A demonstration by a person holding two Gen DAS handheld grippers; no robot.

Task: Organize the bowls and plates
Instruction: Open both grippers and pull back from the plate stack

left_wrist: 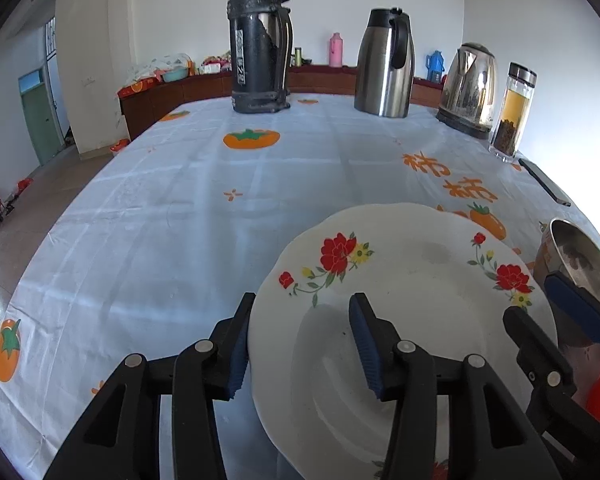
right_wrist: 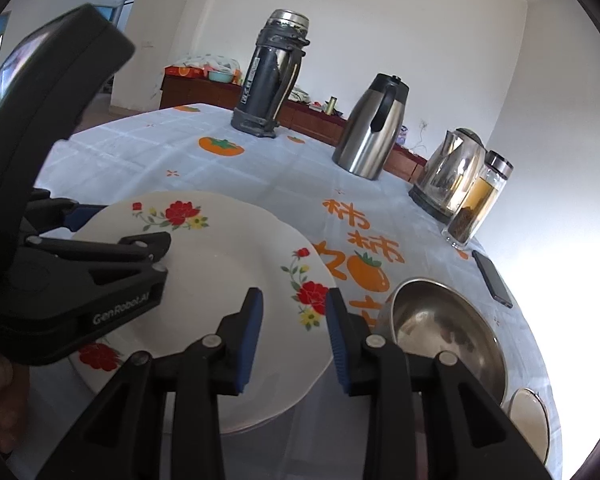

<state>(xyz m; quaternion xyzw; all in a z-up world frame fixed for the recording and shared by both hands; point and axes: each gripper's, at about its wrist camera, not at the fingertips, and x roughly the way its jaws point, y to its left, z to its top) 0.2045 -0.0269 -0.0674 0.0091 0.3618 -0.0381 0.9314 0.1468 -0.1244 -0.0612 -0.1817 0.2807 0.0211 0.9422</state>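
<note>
The left gripper [left_wrist: 300, 344] straddles the near left rim of the plate [left_wrist: 412, 280]; its blue pads [left_wrist: 364, 344] stand apart, one outside the rim and one over the plate's inside, neither pressing on it. The right gripper [right_wrist: 294, 336] hangs over the plate's right edge with its jaws partly apart and nothing between them.

The plate, white with red flowers, lies flat on the tablecloth [left_wrist: 160, 220] and has nothing in it; in the right wrist view a second rim seems to show under it, though I cannot tell for sure. Just right of the plate stands a steel bowl [right_wrist: 448, 332], touching or nearly touching the outer finger of the right gripper; its inside shows only reflections. Beyond the bowl's near side lies a small round white thing [right_wrist: 530, 420], too cropped to name.

Far behind the plate stand a dark flask [left_wrist: 258, 44], a steel jug [left_wrist: 386, 64] and a kettle [left_wrist: 466, 88]. Right of the kettle a glass bottle [left_wrist: 512, 112] holds yellow liquid with dark leaves at the bottom. A phone [right_wrist: 492, 278] lies right of the plate, past the bowl.
</note>
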